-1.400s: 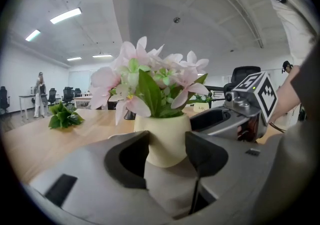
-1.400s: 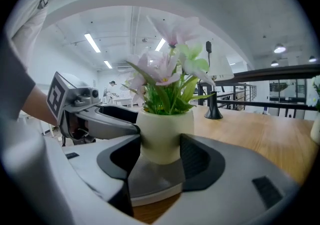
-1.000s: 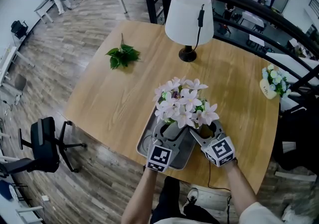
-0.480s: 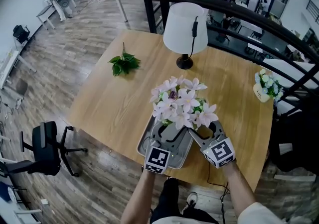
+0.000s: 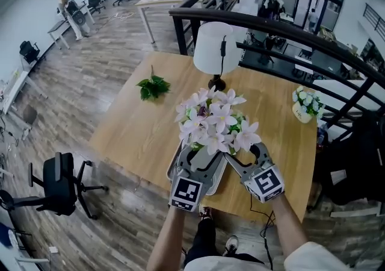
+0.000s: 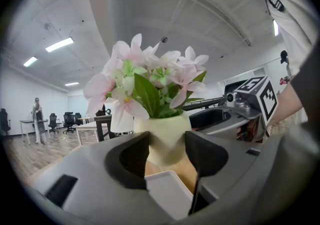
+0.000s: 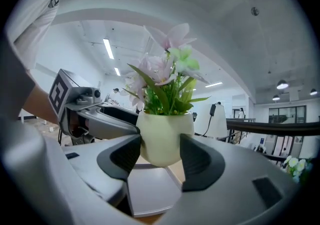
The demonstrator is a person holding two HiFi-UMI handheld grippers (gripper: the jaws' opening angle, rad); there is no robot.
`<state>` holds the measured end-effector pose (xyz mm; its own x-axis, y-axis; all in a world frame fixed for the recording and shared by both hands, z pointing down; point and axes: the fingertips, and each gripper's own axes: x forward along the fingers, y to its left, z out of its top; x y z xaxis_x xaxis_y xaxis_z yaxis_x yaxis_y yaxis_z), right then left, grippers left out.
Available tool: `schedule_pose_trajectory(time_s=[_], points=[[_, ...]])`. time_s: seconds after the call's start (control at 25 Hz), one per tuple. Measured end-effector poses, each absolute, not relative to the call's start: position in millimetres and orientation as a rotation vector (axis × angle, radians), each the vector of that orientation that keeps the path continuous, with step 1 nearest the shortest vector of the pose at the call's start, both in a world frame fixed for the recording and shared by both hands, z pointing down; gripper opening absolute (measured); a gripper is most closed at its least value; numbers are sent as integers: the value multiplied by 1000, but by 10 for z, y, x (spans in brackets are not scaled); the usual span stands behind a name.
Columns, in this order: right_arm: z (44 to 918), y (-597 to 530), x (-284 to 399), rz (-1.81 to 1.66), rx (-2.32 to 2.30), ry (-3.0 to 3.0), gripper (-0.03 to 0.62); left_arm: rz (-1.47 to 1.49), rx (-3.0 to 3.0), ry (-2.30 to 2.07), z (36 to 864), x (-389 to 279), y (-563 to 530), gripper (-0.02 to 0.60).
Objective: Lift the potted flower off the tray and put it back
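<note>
Your left gripper (image 6: 166, 149) and right gripper (image 7: 161, 151) clamp the cream round pot of pink flowers (image 5: 213, 124) in their jaws, now lifted clear of the grey metal tray (image 7: 150, 191); lowering remains

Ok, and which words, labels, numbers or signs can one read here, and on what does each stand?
No text can be read.
Left gripper, marker cube: black-and-white square pattern only, no letters.
Right gripper, marker cube: the same.
Potted flower: its pot is plain.
Print on the person's shirt: too blurred to read.
</note>
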<state>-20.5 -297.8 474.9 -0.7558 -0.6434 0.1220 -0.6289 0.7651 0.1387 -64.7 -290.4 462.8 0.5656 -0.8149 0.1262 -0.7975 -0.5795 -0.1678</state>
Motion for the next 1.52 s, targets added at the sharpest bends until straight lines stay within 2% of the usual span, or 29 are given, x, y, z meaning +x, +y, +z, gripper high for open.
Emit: schedule_pose_trajectory(time_s=[0.68,1.08,1.52], points=[[3792,-1593,37,-264,1004,-2847,236,-165,-2605,1410,3697,-409,-1497,247],[3660,-787,178,-280,972,-2907,236,-176,-2583,1466,3563,-258,-654,245],[3542,-496,295,-297,971,-2885,236,-152,-2580,1480,3465,-146,-366,247]])
